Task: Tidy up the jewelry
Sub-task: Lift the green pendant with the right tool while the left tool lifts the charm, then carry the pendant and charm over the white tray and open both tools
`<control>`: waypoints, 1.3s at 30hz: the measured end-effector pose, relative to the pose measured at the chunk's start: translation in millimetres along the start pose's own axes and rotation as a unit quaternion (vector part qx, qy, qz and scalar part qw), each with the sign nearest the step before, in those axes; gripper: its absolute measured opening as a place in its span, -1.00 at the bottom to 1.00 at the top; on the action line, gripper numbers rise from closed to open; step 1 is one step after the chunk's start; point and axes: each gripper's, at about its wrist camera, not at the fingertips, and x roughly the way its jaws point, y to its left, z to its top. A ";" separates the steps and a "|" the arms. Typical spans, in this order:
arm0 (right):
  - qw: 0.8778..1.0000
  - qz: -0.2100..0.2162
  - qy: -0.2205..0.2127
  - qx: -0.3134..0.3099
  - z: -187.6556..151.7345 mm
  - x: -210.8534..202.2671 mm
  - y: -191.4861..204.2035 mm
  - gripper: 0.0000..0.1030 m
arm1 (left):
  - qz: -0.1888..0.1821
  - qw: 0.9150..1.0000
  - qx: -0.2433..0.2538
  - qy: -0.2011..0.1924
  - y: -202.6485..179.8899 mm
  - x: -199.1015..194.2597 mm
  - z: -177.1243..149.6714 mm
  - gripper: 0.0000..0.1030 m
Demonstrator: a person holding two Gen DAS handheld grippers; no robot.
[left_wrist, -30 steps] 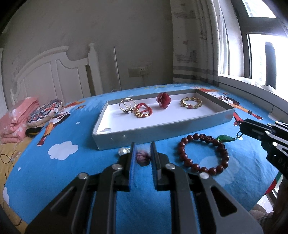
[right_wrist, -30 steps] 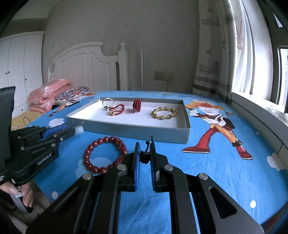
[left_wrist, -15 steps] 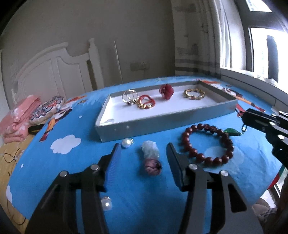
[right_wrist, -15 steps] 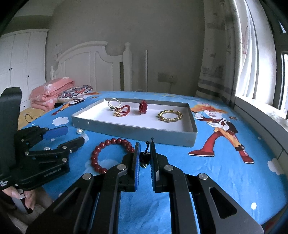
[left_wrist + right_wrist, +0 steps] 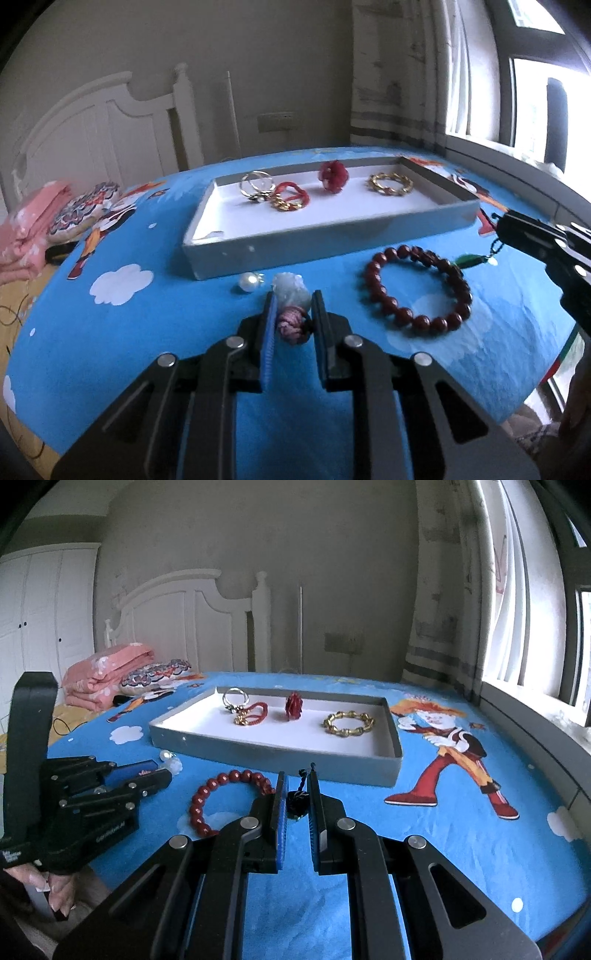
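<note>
1. Bedroom setup: I'm working over a blue cartoon-print cloth (image 5: 461, 849) on a table, with a white headboard (image 5: 177, 602) behind and a window on the right.
2. My left tongs (image 5: 293, 314) are closed onto a pendant (image 5: 291, 306), a pale carved stone with a pink knot, just off the tray's near-left corner. It looks pinched, though I can't say it's off the cloth yet.
3. My right tongs (image 5: 293, 797) are clamped on a small dark knot with cord (image 5: 297, 799), which in the left view runs to a green pendant (image 5: 469, 260) touching the red bead bracelet (image 5: 417, 288).
4. Progress, I'd guess, is about halfway. The grey tray (image 5: 277, 755) holds four pieces along its far side: silver rings (image 5: 234, 698), a red-and-gold cord bracelet (image 5: 251, 714), a red flower (image 5: 293, 705) and a gold chain bracelet (image 5: 349, 723).
5. Still out on the cloth near the tray's front edge: both pendants, the bead bracelet and a pearl earring (image 5: 249, 282) by the near-left corner.
</note>
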 end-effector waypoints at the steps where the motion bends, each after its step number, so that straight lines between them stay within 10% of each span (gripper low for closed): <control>1: 1.000 0.001 -0.002 -0.001 0.8 -1.1 1.3 -0.80 | 0.002 1.000 -0.001 0.000 0.8 -1.1 0.8 -0.65; 39: 0.997 -0.011 -0.058 -0.040 54.7 -11.2 10.7 -0.80 | 0.011 1.000 -0.022 -0.015 14.0 -18.4 36.8 -0.69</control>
